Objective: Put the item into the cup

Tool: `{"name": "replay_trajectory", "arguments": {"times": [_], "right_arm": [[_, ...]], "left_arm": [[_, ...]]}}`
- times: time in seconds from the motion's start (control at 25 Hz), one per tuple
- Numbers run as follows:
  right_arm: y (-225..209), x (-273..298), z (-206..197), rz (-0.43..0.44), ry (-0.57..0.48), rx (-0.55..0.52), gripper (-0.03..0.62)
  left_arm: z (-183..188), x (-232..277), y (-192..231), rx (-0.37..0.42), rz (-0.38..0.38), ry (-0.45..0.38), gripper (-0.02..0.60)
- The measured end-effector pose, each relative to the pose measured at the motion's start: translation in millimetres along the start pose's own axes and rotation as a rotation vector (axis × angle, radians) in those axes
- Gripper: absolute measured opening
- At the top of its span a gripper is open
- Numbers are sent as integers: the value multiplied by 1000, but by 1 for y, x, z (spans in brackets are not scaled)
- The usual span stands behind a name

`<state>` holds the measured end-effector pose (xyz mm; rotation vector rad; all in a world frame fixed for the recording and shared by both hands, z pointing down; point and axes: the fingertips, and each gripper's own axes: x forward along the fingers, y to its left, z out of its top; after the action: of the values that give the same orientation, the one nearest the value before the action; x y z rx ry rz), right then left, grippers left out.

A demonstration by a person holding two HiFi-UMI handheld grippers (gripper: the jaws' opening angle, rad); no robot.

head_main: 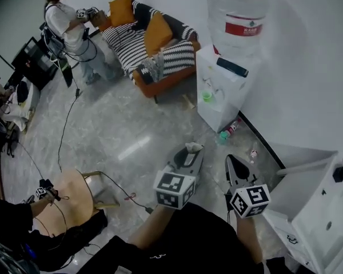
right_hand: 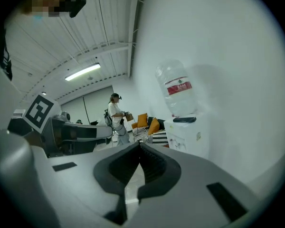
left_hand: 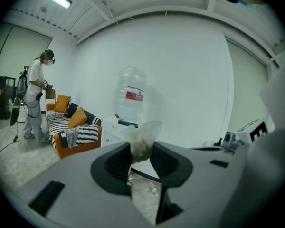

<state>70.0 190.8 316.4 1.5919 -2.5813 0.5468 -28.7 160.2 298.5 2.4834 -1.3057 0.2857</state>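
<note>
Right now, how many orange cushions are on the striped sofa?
2. One orange cushion leans at the far end of the sofa, near the standing person. The other sits around the middle. No more show, though some could be hidden.

What things here are made of

The pale stone floor (head_main: 131,136) is smooth and glossy, the striped sofa (head_main: 154,53) soft cloth, the big water bottle (head_main: 238,16) clear plastic. The left gripper (left_hand: 141,148) is matt grey plastic; its small bag (left_hand: 145,129) is thin, see-through.
</note>
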Motion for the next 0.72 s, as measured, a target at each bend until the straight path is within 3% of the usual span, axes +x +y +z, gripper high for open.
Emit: {"name": "replay_trajectory", "arguments": {"times": [0.24,0.72], "right_arm": [[-19,39,-18,-14,100,24,10],[-48,151,25,-35,143,45,9]], "left_arm": [[-20,41,35,-45,2,76,112],[1,122,101,-68,-34,159,112]]}}
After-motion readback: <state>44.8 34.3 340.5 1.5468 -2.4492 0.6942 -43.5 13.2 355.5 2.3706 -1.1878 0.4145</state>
